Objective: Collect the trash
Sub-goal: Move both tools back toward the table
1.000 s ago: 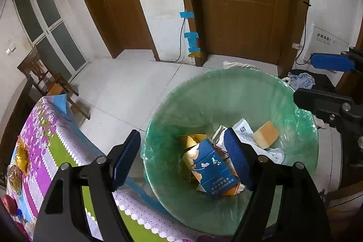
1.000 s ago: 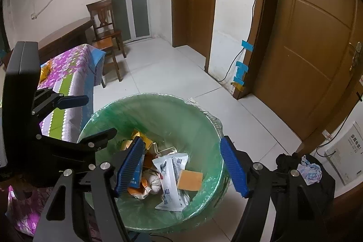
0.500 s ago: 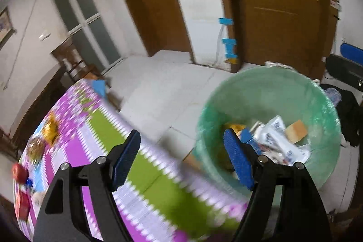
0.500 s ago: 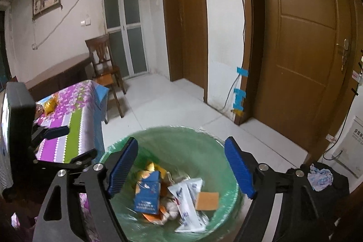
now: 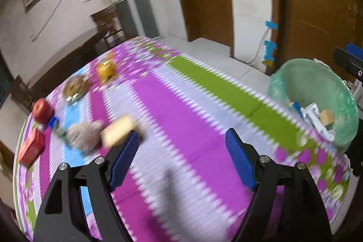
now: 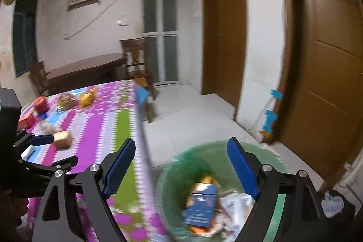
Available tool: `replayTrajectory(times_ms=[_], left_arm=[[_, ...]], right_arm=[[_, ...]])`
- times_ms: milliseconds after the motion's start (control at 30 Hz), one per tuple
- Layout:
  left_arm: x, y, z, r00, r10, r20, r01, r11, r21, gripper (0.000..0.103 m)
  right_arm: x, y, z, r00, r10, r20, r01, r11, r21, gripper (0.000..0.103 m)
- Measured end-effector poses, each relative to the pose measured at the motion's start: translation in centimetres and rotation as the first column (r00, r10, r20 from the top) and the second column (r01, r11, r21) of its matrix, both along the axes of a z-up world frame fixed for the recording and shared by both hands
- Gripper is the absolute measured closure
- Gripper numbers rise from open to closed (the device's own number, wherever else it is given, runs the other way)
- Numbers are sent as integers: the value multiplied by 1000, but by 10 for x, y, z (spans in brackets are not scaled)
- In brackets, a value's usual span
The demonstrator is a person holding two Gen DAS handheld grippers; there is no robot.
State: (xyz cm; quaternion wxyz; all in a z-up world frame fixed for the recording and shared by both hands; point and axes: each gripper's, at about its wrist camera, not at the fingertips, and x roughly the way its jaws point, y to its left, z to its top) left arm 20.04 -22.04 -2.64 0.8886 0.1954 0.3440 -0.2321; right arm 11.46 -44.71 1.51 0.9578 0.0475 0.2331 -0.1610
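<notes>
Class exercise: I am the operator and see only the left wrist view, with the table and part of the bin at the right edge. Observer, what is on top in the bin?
Observer: In the right wrist view a blue carton lies on top of the trash in the green bin, more fully in view than on your side.
Operator: Is the right gripper holding anything?
Observer: No. The right gripper has its jaws opening, with nothing between them, above the bin.
Operator: What stands past the far end of the table?
Observer: A blue stool sits at the corner of the tablecloth, with a wooden chair behind it.
</notes>
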Motion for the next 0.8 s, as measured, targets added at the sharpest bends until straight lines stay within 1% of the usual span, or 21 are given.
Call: replayTrajectory(times_ms=[167,233,333,400,467,567,633,767,800], left_arm=[[6,58,3,995,97,-12,-97,995,-19,27],[8,86,6,990,141,-15,-141,989,-35,27],[10,121,9,981,194,-15,-195,979,-54,26],[13,140,9,979,201,-32,-203,977,-68,26],[16,155,8,980,188,-58,-192,978,-78,26],[23,167,0,981,167,-97,-176,980,-89,26],[32,168,-9,976,173,-129,-184,979,-84,26],[42,172,-24,970,185,-160,-199,977,-80,26],[44,172,-27,968,182,-175,-200,976,-88,26]], right_arm=[[30,45,4,992,127,-17,-127,992,-10,17],[41,64,5,984,177,-28,-177,984,-15,14],[64,89,2,965,253,-68,-253,967,1,14],[80,105,-2,947,304,-102,-303,953,24,14],[96,120,-7,929,349,-124,-345,937,51,14],[124,146,-15,897,410,-168,-400,912,91,14],[148,160,-21,875,438,-205,-423,899,117,14],[189,183,-35,829,498,-256,-447,864,232,14],[194,186,-39,822,503,-268,-448,861,241,14]])
